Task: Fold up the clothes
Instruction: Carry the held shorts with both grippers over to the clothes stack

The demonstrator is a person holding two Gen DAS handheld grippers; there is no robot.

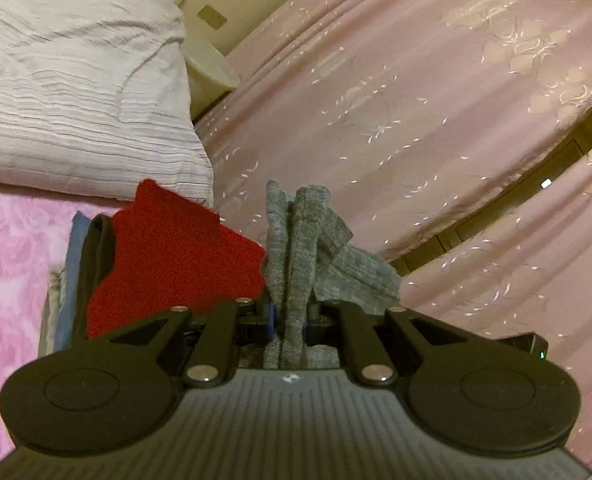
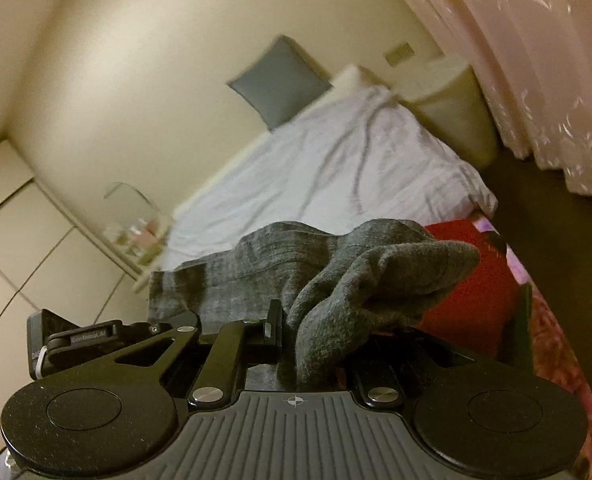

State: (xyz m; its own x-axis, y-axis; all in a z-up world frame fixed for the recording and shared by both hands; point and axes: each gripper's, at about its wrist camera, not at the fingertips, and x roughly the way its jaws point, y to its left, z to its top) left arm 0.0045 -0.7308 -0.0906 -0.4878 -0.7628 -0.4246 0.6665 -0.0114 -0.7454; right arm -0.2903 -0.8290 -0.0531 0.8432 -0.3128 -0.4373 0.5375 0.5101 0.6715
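Gripping opposite parts of one grey knitted garment (image 1: 296, 248), both tools are raised above a bed covered with a fluffy pink blanket (image 1: 8, 264). From its own wrist camera, the left hand-held gripper (image 1: 290, 322) stands with its jaws drawn close together and clamped on a bunched fold of the grey knit, which rises in vertical pleats between the blue-edged pads and spills to the right. Just left of that fold lies a red fuzzy cloth (image 1: 168, 264), resting on a small stack of folded items whose dark, blue and pale edges (image 1: 76, 280) show at its left side. Behind the stack sits a rumpled white quilt with thin dark stripes (image 1: 76, 92), and a pale pink curtain embroidered with flowers (image 1: 415, 100) fills the right of that view.

From the right wrist camera, the right hand-held gripper (image 2: 296, 340) is likewise nearly closed and pinched on the same grey garment (image 2: 335, 280), whose bulk drapes over the jaws and stretches away to the left. The red cloth (image 2: 471, 280) appears beyond it on the right. Farther back are the white quilt (image 2: 335, 168), a grey square cushion (image 2: 280, 80) against a cream wall (image 2: 136, 60), and a cream bedside cabinet (image 2: 455, 116); this view is blurred.
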